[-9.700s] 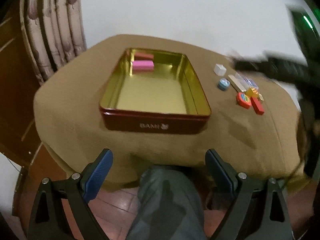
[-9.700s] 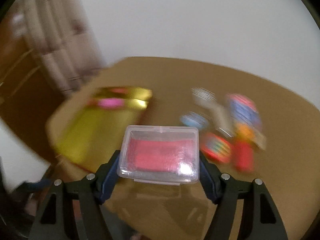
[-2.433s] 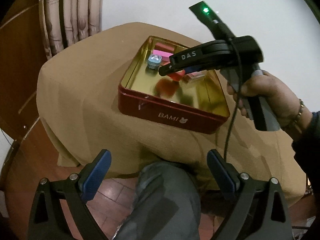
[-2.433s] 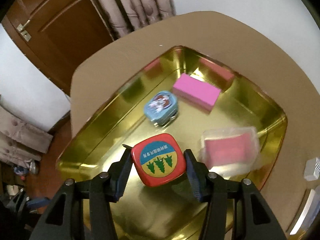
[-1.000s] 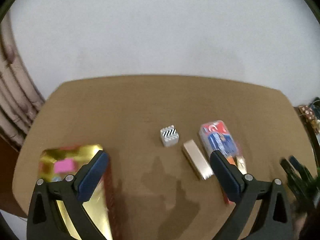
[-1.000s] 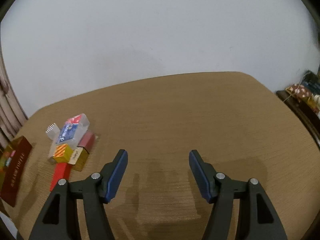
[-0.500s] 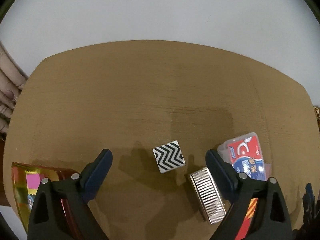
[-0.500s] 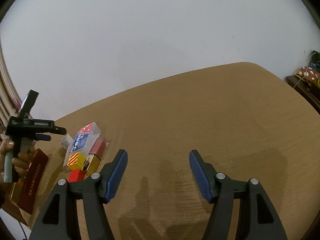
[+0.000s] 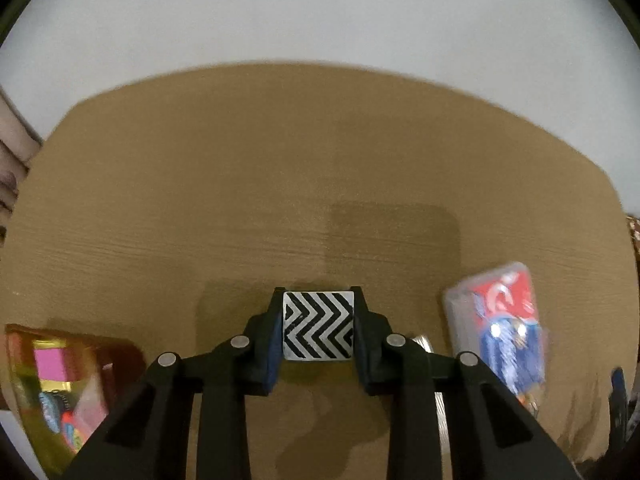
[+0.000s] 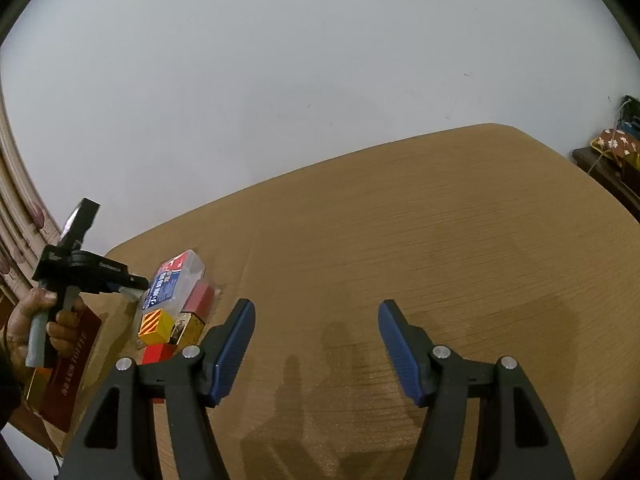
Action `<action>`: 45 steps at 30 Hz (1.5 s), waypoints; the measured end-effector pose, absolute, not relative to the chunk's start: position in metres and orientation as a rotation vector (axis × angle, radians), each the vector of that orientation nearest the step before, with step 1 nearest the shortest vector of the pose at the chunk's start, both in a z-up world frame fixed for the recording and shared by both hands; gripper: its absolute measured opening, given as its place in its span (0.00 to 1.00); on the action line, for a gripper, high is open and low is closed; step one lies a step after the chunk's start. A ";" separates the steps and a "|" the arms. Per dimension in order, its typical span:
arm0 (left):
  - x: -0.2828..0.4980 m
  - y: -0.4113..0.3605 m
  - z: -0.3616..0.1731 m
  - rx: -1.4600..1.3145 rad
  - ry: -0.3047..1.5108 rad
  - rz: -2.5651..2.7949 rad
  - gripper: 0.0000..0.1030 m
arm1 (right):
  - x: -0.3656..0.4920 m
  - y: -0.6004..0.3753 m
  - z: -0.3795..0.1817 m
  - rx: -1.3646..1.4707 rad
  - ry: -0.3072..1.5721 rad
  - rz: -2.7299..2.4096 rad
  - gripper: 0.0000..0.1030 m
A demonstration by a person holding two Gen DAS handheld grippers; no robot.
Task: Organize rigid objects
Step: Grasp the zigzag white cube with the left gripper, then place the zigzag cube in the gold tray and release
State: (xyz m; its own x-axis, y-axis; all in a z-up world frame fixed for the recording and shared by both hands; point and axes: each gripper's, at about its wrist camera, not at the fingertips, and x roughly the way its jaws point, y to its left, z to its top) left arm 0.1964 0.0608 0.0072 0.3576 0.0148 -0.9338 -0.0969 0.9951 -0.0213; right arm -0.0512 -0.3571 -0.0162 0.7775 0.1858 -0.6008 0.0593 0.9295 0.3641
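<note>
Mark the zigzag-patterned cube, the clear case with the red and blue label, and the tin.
zigzag-patterned cube (image 9: pixel 318 325): left wrist view, middle of its patterned top face.
clear case (image 9: pixel 505 312): left wrist view, on its label.
tin (image 9: pixel 28 364): left wrist view, gold inner wall.

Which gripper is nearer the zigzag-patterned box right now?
Left. The left gripper has just closed on the zigzag-patterned box, its fingers pressing both sides. The right gripper hangs open over bare table, away from the box.

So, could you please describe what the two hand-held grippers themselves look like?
Both share one build. The left hand-held gripper and the right hand-held gripper have matte black angular linkage arms with silver round pivot pins and triangular cut-outs. The right one's fingers carry ribbed blue pads. No sleeve is visible.
</note>
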 end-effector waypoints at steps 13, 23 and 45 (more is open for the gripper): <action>0.010 0.216 0.084 -0.048 1.305 0.195 0.26 | -0.045 -0.355 -0.017 0.368 0.710 0.056 0.64; 0.000 0.225 0.006 -0.022 1.358 0.243 0.26 | -0.037 -0.351 -0.025 0.347 0.758 0.028 0.64; -0.117 0.176 0.096 -0.094 0.829 0.322 0.83 | -0.042 -0.300 -0.015 0.286 0.815 0.186 0.64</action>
State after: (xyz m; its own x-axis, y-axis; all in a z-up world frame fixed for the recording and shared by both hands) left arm -0.1168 0.1764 0.0961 0.6299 0.2441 -0.7373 -0.3172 0.9474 0.0427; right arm -0.0415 -0.2996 -0.0147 0.6726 0.2721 -0.6882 -0.0541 0.9455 0.3210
